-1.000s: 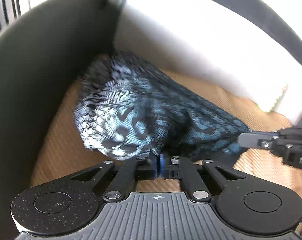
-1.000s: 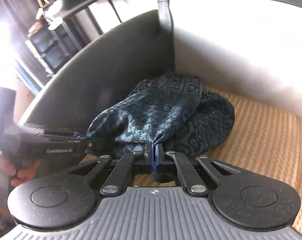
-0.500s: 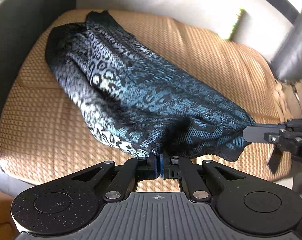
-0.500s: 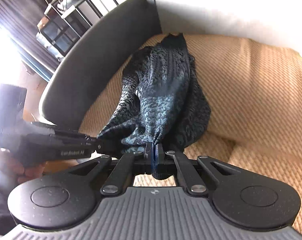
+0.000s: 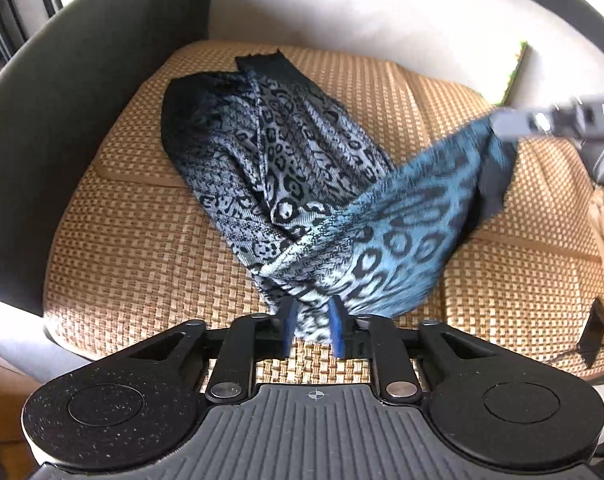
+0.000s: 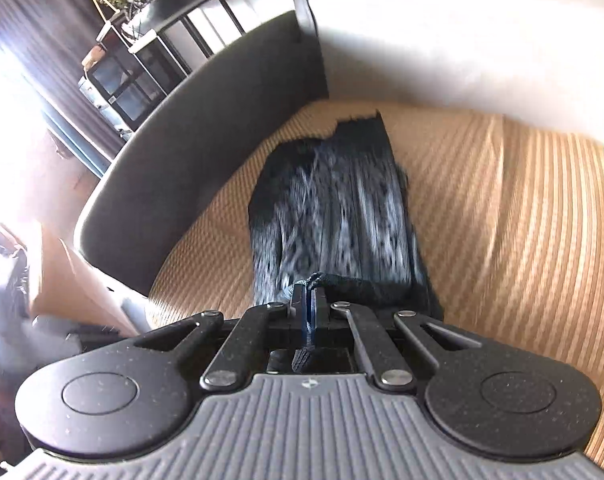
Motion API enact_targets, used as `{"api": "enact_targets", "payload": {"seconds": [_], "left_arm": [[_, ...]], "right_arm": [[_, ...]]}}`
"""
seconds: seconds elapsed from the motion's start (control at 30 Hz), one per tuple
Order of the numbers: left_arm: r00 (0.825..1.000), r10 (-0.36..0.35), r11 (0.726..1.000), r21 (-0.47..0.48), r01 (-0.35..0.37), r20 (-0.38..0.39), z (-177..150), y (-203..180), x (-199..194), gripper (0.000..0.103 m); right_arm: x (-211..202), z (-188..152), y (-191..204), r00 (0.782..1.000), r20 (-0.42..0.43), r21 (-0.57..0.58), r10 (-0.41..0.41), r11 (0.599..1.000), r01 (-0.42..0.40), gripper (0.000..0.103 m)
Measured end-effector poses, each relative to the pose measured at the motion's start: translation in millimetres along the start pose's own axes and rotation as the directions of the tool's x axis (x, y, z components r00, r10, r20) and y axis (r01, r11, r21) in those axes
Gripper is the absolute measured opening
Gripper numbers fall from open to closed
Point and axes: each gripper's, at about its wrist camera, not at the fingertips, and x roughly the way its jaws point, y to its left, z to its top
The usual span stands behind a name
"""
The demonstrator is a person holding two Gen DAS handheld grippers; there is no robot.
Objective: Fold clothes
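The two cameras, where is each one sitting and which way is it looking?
Left wrist: on the left gripper, looking down its opening blue pads at the blue-and-black leopard-print cloth between them; the right gripper shows at right.
Right wrist: on the right gripper, shut on the cloth's dark edge, facing the sofa's dark armrest.
Shared: the cloth and the woven tan seat mat.

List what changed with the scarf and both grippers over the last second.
The scarf was dragged out of the sofa corner and stretched along the woven seat mat. The left gripper, clamped on it before, is opening, cloth still between its fingers. The right gripper stays shut on its corner, now lifted to the side.
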Motion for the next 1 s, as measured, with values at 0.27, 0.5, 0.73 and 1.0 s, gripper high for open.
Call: {"api": "enact_targets", "payload": {"seconds": [0.27, 0.5, 0.73, 1.0], "left_arm": [[0.999, -0.036, 0.989, 0.146, 0.032, 0.03, 1.3, -17.9, 28.4, 0.063], [0.998, 0.013, 0.959, 0.281, -0.029, 0.058, 22.8, -32.8, 83.9, 0.064], [0.999, -0.051, 0.987, 0.154, 0.05, 0.002, 70.8, 0.2, 112.8, 0.0], [0.996, 0.087, 0.989, -0.121, -0.09, -0.024, 127.3, 106.6, 128.1, 0.026]], "right_arm": [[21.7, 47.8, 14.3, 0.999, 0.023, -0.06, -0.03, 0.998, 0.032, 0.002], [35.5, 74.5, 21.4, 0.999, 0.036, -0.071, -0.027, 0.997, 0.029, 0.002], [73.7, 101.0, 18.4, 0.999, 0.012, -0.089, -0.043, 0.995, 0.044, 0.002], [106.0, 120.5, -10.4, 0.977, 0.111, -0.026, -0.18, 0.983, 0.184, 0.059]]}}
